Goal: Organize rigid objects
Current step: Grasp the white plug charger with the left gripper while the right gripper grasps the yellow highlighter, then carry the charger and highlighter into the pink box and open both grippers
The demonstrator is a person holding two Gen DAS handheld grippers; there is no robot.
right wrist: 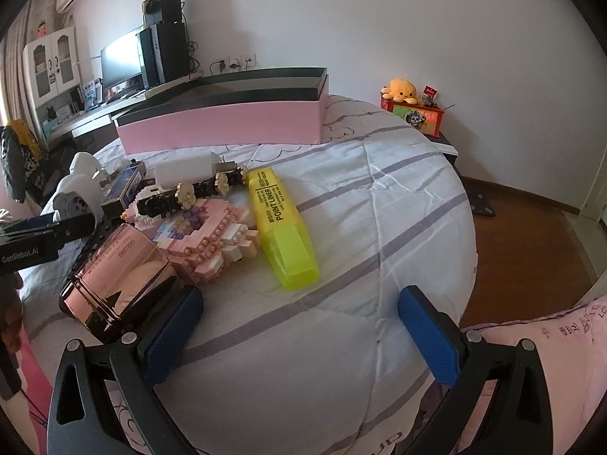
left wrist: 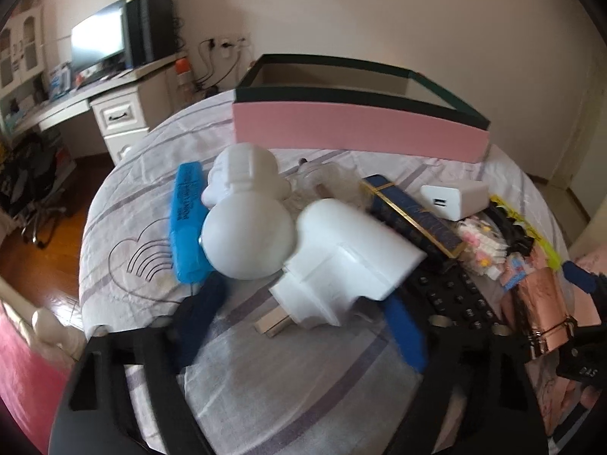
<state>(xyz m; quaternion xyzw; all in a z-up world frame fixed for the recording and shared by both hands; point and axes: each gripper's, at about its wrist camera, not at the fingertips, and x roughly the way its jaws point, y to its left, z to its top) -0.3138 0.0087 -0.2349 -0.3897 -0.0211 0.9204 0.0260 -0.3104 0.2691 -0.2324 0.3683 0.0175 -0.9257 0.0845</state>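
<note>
My left gripper [left wrist: 303, 299] stands open around a white plug adapter [left wrist: 341, 265] on the bed. Its right blue pad [left wrist: 404, 330] is at the adapter's edge, while a strip of sheet shows beside the left pad [left wrist: 203, 311]. Behind the adapter lie a white snowman figure [left wrist: 246, 242] and a blue highlighter [left wrist: 186, 223]. My right gripper [right wrist: 303, 326] is open over bare sheet. Ahead of it lie a yellow highlighter [right wrist: 284, 223], a pink block model [right wrist: 212, 242], a rose-gold case [right wrist: 121, 269] and a black flowered strap [right wrist: 197, 189]. An open pink box [left wrist: 356, 132] stands at the back.
A dark blue gold-edged box [left wrist: 413, 220], a white charger [left wrist: 455, 199] and a black keypad [left wrist: 451, 299] crowd the right side. The desk with a monitor [left wrist: 98, 41] is at far left. A bedside stand carries an orange plush [right wrist: 402, 89]. Wooden floor [right wrist: 531, 235] lies beyond the bed's right edge.
</note>
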